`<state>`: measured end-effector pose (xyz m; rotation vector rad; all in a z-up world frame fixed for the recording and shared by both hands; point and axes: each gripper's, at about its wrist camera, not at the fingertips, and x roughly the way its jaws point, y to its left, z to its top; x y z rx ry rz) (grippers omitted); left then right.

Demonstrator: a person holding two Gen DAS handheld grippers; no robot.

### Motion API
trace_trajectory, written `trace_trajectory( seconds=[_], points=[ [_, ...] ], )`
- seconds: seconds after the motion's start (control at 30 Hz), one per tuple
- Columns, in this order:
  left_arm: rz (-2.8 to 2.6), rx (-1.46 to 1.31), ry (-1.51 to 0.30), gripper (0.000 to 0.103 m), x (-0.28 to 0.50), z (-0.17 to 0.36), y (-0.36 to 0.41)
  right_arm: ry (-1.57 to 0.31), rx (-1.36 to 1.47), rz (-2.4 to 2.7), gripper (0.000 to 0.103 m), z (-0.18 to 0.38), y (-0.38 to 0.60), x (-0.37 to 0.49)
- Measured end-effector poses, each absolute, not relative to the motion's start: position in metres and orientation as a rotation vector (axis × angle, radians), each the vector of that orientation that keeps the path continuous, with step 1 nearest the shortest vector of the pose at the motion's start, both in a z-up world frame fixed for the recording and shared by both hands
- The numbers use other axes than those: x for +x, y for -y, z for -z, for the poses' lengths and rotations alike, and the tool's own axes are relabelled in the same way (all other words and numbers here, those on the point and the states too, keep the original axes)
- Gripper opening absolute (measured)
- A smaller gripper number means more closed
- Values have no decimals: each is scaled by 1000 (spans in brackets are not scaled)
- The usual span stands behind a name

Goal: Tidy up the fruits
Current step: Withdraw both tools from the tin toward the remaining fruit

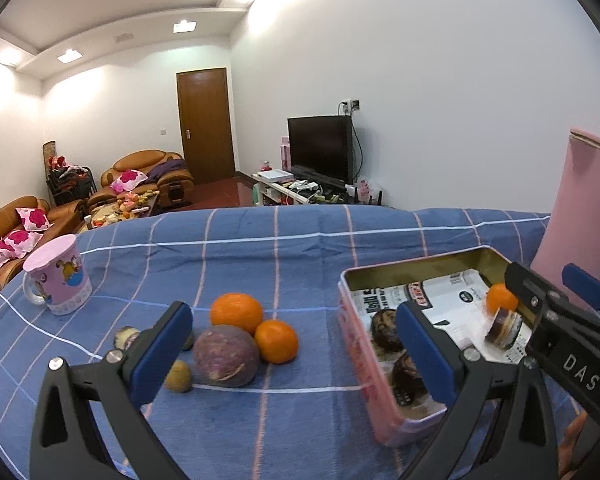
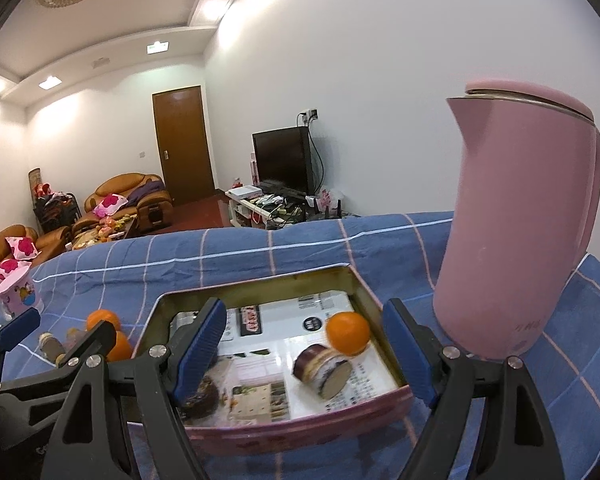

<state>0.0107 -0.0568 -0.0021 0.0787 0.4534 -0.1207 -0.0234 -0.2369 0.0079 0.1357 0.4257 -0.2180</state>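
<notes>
A pink metal tin [image 1: 354, 344] [image 2: 300, 436] lies open on the blue checked cloth. In it are an orange [image 2: 347, 333] [image 1: 500, 298], a small round jar on its side [image 2: 324, 368] [image 1: 504, 327] and two dark round things [image 1: 386, 330]. Left of the tin lie two oranges [image 1: 236, 312] [image 1: 277, 341], a purple fruit [image 1: 225, 355] and a small brown fruit [image 1: 178, 376]. My left gripper [image 1: 296, 354] is open above the cloth between the fruit pile and the tin. My right gripper [image 2: 306, 354] is open and empty over the tin.
A tall pink kettle [image 2: 516, 220] stands right of the tin. A pink mug [image 1: 58, 280] stands at the far left of the cloth. A small jar [image 1: 126, 336] lies behind my left finger. A living room lies beyond the table's far edge.
</notes>
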Motion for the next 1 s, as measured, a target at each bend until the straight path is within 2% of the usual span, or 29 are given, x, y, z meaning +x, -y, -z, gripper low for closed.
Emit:
trace_trajectory(
  seconds=[1.0],
  points=[
    [22,44,-522,103,36,7,-51,-463,84,126,81,-4,126,-5]
  ],
)
